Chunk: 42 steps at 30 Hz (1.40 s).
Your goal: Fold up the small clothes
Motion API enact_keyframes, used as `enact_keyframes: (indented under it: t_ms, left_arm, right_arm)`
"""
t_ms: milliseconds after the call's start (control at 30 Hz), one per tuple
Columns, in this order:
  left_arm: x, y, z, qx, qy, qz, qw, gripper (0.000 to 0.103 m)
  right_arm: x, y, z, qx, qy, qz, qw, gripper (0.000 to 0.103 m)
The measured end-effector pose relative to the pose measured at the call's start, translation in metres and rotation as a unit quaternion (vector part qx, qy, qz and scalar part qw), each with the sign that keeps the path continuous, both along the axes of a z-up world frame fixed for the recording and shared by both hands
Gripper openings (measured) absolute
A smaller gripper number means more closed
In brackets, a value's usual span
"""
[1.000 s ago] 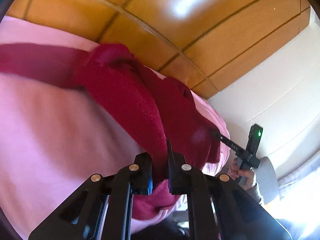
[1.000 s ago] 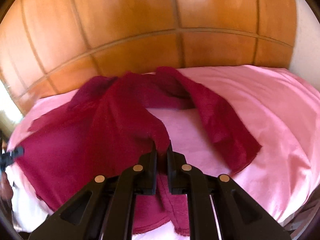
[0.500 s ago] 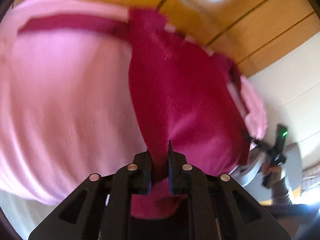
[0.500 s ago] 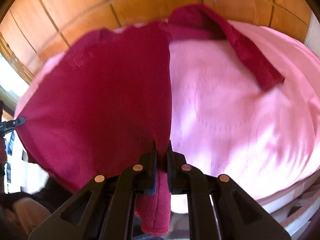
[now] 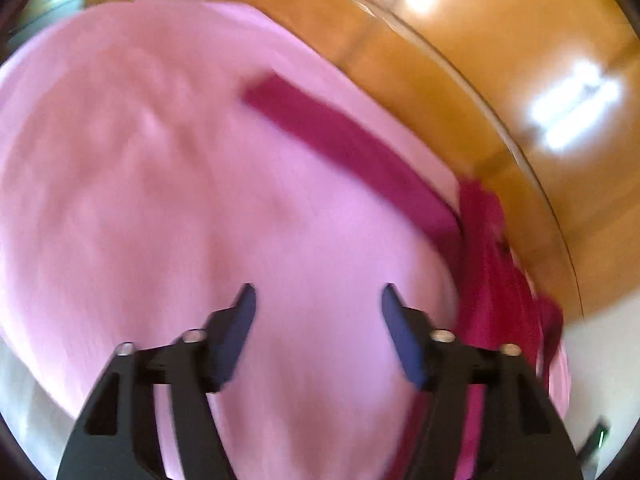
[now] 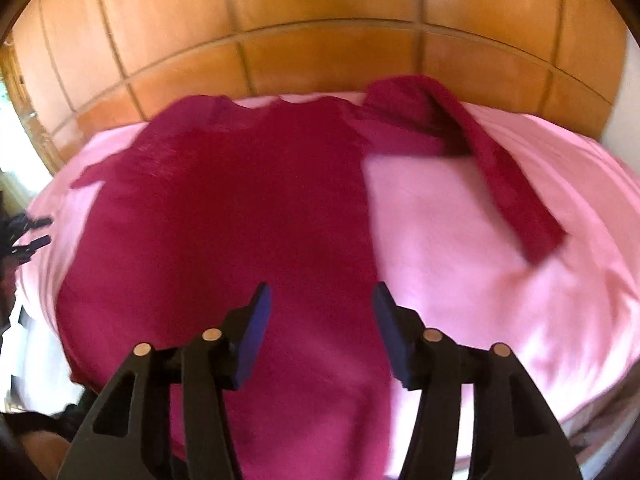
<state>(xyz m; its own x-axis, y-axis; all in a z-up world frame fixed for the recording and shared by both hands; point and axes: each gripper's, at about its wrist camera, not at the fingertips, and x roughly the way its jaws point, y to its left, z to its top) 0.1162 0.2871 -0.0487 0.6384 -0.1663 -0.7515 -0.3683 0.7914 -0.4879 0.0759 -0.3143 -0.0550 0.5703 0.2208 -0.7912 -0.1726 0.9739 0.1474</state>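
A dark red sweater lies spread flat on the pink bed sheet. One sleeve runs out to the right. My right gripper hovers over the sweater's lower body with its jaws opening; the cloth lies beneath them, not pinched. In the blurred left wrist view, my left gripper has its jaws opening over bare sheet, with nothing between them. The sweater is off to its right, its sleeve stretching up and left. The left gripper also shows at the far left edge of the right wrist view.
A wooden panelled headboard stands behind the bed and also shows in the left wrist view. A white wall lies at the lower right. The bed's near edge drops off just below both grippers.
Both grippers were shut on the sweater's hem and now stand apart from it. The sweater has dropped flat on the bed. The left gripper swung left, off the sweater onto bare sheet.
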Motion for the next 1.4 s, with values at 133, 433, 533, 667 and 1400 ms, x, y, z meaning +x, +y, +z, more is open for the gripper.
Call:
enact_keyframes:
  t_ms: [133,433,533,667,1400]
  left_arm:
    - [0.045,0.029,-0.003,0.022,0.006,0.063,0.9978,0.069]
    - [0.125,0.07,-0.025,0.036,0.04,0.113,0.9921,0.069]
    - [0.146,0.071,-0.028,0.088,0.053,0.093,0.9904,0.035]
    - [0.153,0.08,-0.021,0.114,0.047,0.081,0.9891,0.006]
    - [0.072,0.16,0.012,0.142,0.054,0.163,0.9749,0.045]
  right_arm:
    - [0.018,0.048,-0.013,0.013,-0.001,0.045,0.999,0.056]
    - [0.045,0.125,-0.033,0.027,-0.008,0.103,0.994,0.06]
    - [0.045,0.131,-0.038,0.034,-0.001,0.106,0.994,0.06]
    - [0.038,0.141,-0.043,0.025,0.011,0.106,0.994,0.062]
    - [0.048,0.176,-0.06,-0.035,-0.043,0.108,0.993,0.072]
